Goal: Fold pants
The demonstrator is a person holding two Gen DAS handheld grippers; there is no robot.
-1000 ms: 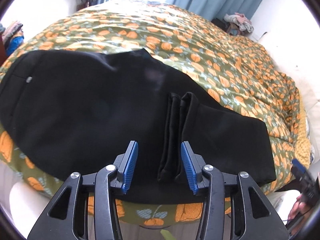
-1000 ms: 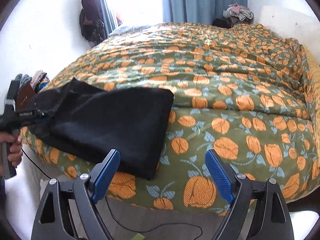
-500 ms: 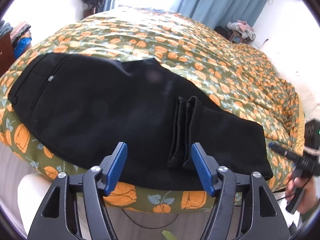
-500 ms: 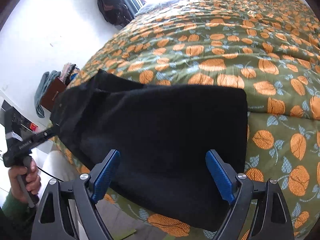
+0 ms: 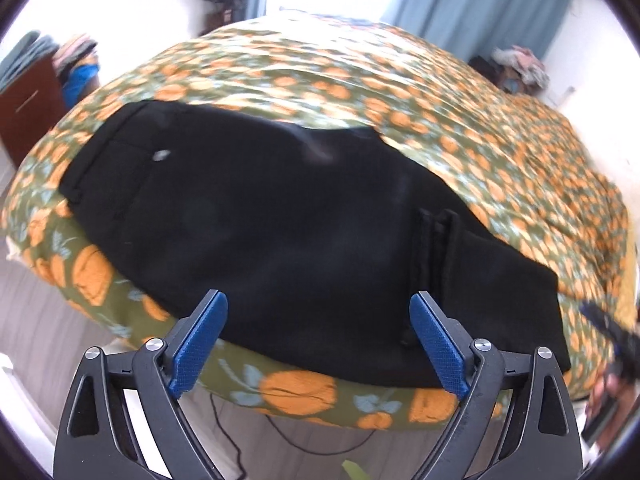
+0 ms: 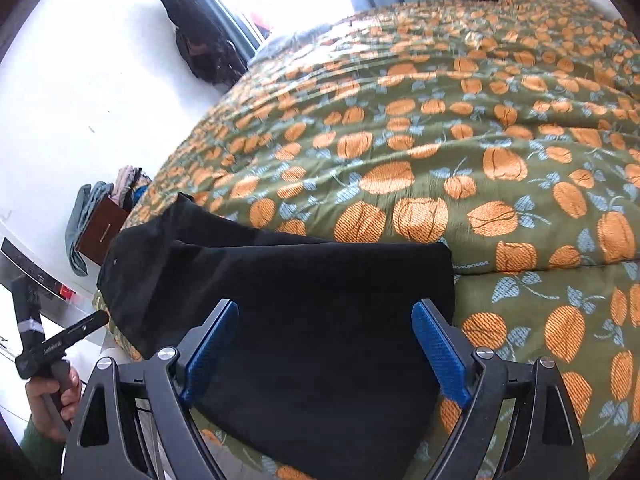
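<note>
Lying folded at the bed's (image 6: 500, 128) near edge, the pants (image 6: 320, 300) show no readable label, seemingly, while both tools, left (image 5: 318, 344) and right (image 6: 325, 354), hover spread apart.

A green bedspread (image 5: 420, 92) printed with orange pumpkins is covering the bed and draping over its near edge. Blue curtains (image 5: 472, 4) are hanging at the far wall beside a bright window. A brown cabinet (image 6: 100, 232) is standing against the white wall, with folded clothes (image 6: 86, 216) piling on top of it. A dark bag (image 6: 200, 40) is hanging by the window. A heap of laundry (image 5: 520, 68) is lying in the far corner. A black cable (image 5: 296, 440) is trailing across the wooden floor (image 5: 44, 340).
</note>
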